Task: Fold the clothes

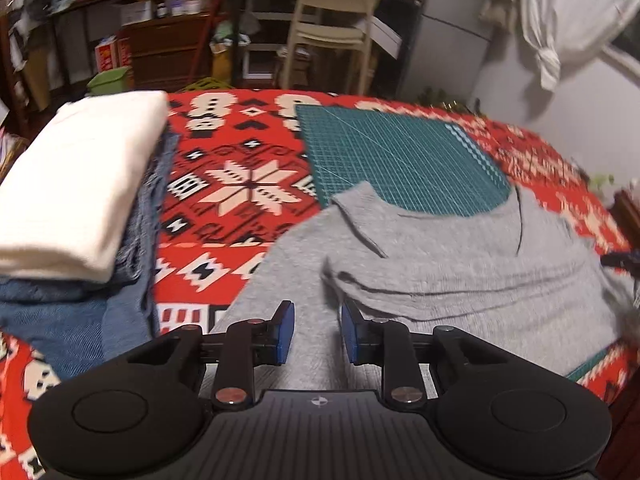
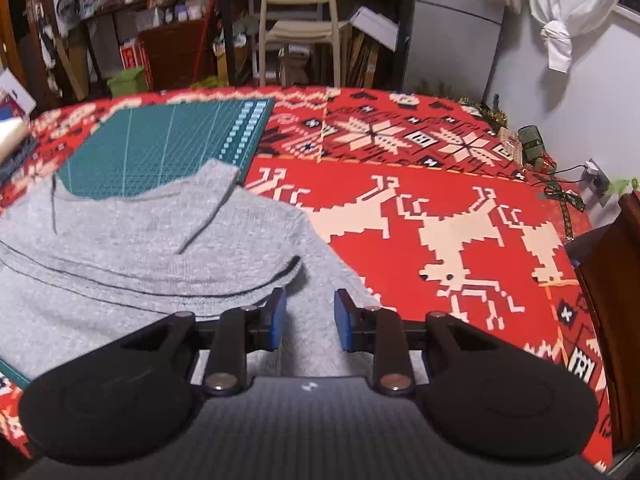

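Red patterned blanket (image 2: 440, 184) bears a grey sweater (image 2: 140, 240) beneath both spread, empty grippers (image 1: 317, 330) (image 2: 310, 320).

The grey sweater (image 2: 132, 248) is soft matt knit cloth. The red tablecloth (image 2: 440, 208) looks woven. The green cutting mat (image 1: 400, 160) is smooth plastic. The blue gripper pads (image 1: 286, 332) look rubbery.

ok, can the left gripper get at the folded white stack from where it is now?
Probably yes. The left gripper is open, holds nothing and sits over the grey sweater. The white stack lies to its left on the blue denim, with only bare tablecloth in between.
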`<action>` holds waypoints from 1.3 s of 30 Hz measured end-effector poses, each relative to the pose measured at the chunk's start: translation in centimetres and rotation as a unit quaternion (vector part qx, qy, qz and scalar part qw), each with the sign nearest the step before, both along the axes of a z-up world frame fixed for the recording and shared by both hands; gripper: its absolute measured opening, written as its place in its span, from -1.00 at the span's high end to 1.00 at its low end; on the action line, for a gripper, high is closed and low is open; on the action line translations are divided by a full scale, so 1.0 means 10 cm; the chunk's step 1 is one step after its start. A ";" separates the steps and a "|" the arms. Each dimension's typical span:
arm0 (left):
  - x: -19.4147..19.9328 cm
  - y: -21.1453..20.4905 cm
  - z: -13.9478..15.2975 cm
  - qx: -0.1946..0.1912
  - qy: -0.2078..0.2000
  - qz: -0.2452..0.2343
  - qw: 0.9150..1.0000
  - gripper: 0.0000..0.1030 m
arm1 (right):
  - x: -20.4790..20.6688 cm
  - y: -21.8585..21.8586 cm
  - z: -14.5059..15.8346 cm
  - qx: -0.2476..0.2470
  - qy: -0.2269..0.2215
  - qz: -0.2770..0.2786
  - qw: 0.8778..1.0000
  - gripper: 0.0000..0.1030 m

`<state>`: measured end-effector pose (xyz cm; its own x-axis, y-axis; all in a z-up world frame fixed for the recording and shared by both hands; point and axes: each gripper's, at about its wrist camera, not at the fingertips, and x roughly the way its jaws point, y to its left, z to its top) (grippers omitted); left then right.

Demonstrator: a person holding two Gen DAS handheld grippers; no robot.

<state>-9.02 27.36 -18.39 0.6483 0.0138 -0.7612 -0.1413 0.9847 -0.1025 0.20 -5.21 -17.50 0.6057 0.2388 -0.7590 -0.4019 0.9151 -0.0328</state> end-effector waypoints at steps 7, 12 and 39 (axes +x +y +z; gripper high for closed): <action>0.14 -0.05 -0.05 0.013 0.012 -0.006 1.000 0.52 | 0.17 0.07 -0.02 0.006 -0.001 0.000 1.000 0.44; 0.30 -0.02 0.02 -0.025 -0.010 0.007 1.000 0.52 | 0.34 0.08 0.02 0.033 -0.001 -0.013 0.999 0.44; 0.14 -0.54 -0.02 -0.034 0.020 -0.074 0.996 0.55 | -0.20 0.36 -0.03 0.057 0.035 0.065 0.996 0.43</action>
